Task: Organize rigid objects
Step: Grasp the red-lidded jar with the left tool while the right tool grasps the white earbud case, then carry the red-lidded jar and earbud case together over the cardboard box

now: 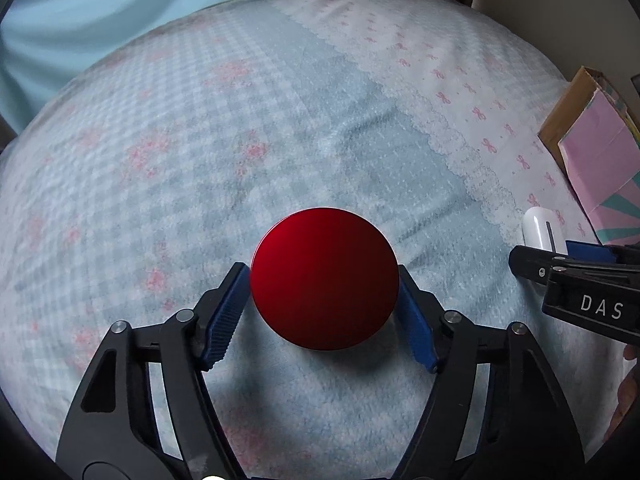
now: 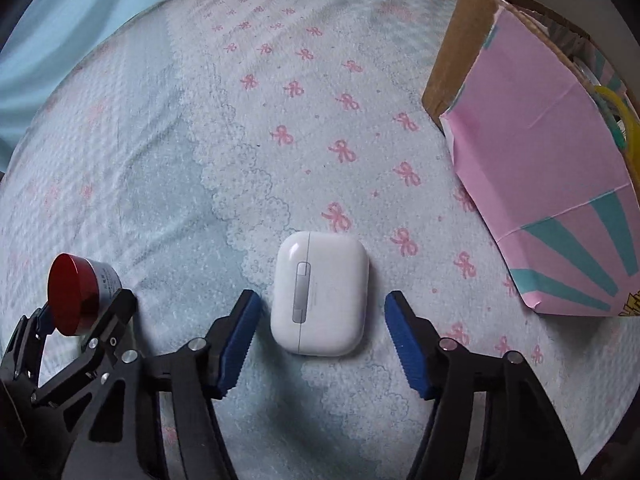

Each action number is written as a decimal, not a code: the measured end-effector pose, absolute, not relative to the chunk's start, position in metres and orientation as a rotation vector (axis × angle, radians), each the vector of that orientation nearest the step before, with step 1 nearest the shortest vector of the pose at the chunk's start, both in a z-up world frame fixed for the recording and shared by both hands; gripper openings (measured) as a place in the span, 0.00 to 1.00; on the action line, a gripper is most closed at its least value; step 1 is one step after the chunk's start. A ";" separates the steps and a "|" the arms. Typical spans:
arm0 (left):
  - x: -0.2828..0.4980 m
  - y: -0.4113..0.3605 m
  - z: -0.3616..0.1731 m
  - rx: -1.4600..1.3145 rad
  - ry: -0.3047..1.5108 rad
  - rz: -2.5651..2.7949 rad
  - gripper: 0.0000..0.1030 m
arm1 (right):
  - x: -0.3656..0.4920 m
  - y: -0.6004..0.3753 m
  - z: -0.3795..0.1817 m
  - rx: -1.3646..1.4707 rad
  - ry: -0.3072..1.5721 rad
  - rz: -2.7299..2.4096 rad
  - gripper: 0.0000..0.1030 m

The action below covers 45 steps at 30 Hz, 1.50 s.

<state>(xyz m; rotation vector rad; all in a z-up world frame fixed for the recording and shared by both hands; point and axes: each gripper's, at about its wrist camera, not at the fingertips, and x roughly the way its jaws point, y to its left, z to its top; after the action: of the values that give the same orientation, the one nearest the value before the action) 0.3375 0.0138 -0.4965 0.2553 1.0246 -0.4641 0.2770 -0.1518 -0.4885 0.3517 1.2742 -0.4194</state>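
on the blue patterned bedspread (image 2: 280,128): one white earbud case (image 2: 320,294), lying flat between the blue pads of the right gripper (image 2: 322,300), long axis pointing away along the fingers, small gaps either side, so released, not yet clamped. left of the case, one red-lidded jar (image 1: 325,278) inside the left gripper (image 1: 324,286), pads apparently touching the lid's rim; probably grasping. right of the case, one pink cardboard box (image 2: 540,152), likely the destination.
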 end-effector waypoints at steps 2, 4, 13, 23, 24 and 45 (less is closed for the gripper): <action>0.337 0.014 -0.494 0.256 1.014 -0.472 0.50 | 0.280 -0.148 -0.487 0.341 1.276 -0.416 0.47; 0.338 0.014 -0.494 0.259 1.019 -0.474 0.50 | 0.280 -0.148 -0.487 0.351 1.276 -0.414 0.41; 0.337 0.018 -0.487 0.232 1.043 -0.467 0.49 | 0.290 -0.147 -0.487 0.379 1.283 -0.404 0.40; 0.316 0.036 -0.440 0.169 1.030 -0.423 0.49 | 0.281 -0.153 -0.446 0.395 1.250 -0.330 0.40; 0.313 0.039 -0.432 0.159 1.023 -0.419 0.49 | 0.279 -0.152 -0.439 0.392 1.244 -0.320 0.40; 0.216 -0.002 -0.242 0.056 0.957 -0.362 0.49 | 0.185 -0.237 -0.236 0.341 1.049 -0.158 0.40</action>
<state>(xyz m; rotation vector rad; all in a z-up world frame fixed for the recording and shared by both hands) 0.2157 -0.0019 -0.2421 0.0561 0.9571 -0.3616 0.1847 -0.2371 -0.2362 0.3410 1.0489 -0.1584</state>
